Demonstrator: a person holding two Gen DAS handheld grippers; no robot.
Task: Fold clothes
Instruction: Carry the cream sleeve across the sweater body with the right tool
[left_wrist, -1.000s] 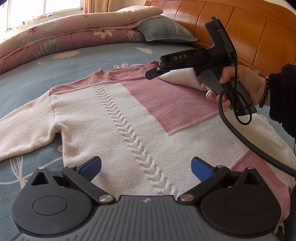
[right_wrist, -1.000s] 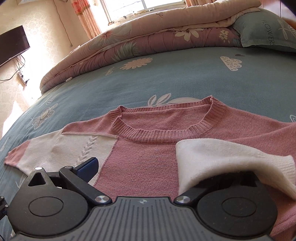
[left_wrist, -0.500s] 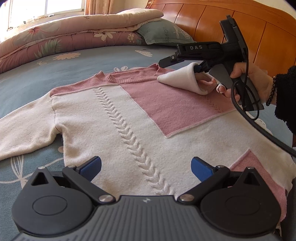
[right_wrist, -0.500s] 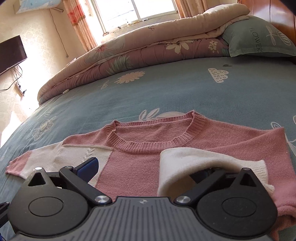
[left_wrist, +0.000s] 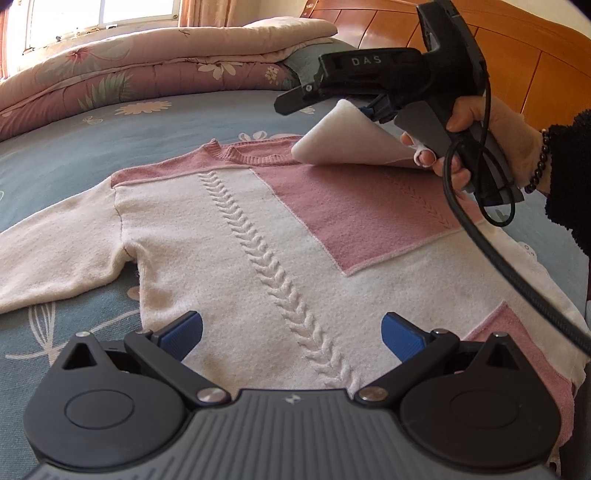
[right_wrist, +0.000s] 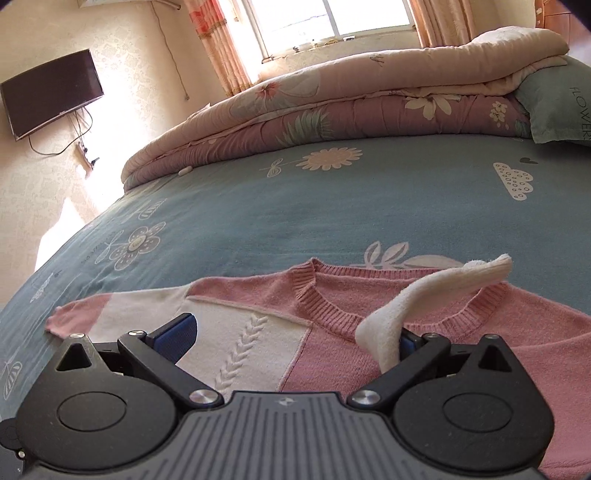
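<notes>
A pink and cream knit sweater (left_wrist: 258, 240) lies front up on the blue bed sheet (left_wrist: 92, 129), neck away from me. My left gripper (left_wrist: 291, 332) hovers open over its hem, nothing between the blue pads. A hand holds my right gripper (left_wrist: 325, 99) above the sweater's right shoulder. In the right wrist view that right gripper (right_wrist: 291, 336) stands wide open. The cream sleeve cuff (right_wrist: 406, 295) drapes over its right finger, lifted off the pink chest panel (right_wrist: 351, 354). The sleeve cuff (left_wrist: 343, 140) curls upward in the left wrist view. The other sleeve (left_wrist: 55, 258) lies flat to the left.
A folded floral quilt (right_wrist: 332, 110) and a grey-green pillow (right_wrist: 554, 107) sit at the far end of the bed. The wooden headboard (left_wrist: 535, 66) stands at the right. A black cable (left_wrist: 498, 269) trails from the right gripper across the sweater. A TV (right_wrist: 51, 96) hangs on the wall.
The right gripper has risen and tilted up, carrying the cream sleeve cuff off the sweater's chest. The left gripper has stayed put, open.
</notes>
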